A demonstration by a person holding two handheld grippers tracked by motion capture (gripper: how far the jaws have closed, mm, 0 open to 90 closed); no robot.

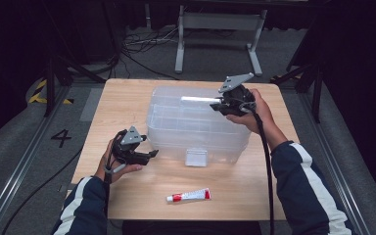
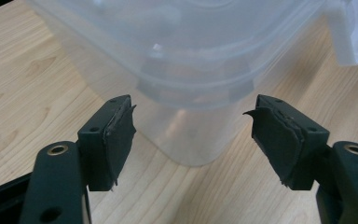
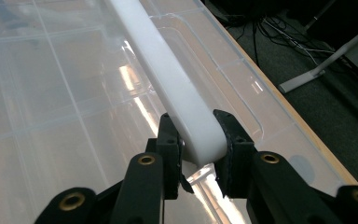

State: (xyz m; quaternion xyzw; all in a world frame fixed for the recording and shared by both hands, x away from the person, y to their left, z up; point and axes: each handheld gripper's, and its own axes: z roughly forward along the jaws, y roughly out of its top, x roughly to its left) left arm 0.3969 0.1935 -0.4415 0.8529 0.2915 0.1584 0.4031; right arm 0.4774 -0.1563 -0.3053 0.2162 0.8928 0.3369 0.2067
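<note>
1. A big clear plastic box (image 1: 196,125) sat in the middle of the wooden table (image 1: 127,98) in the high view.
2. A white handle bar (image 1: 199,99) lay across the top of the box lid. Its long side ran left to right in the high view.
3. The right gripper (image 1: 221,104) was at the right end of that bar, in the upper middle of the high view.
4. In the right gripper view, the two black jaws were squeezed on the end of the handle bar (image 3: 186,116). The bar ran away from the jaws toward the upper left of that picture.
5. The left gripper (image 1: 152,153) was at the lower left corner of the box in the high view. It pointed right, at the box.
6. In the left gripper view, its jaws stood apart with nothing pressed between them. The rounded corner of the box (image 2: 191,93) was straight ahead, just past the tips.
7. A white clip (image 1: 196,157) was on the front wall of the box, to the right of the left gripper.
8. I think the left hand was nearer to that front side, so it could steady the corner.
9. A small red and white tube (image 1: 188,196) lay alone near the bottom edge of the table.
</note>
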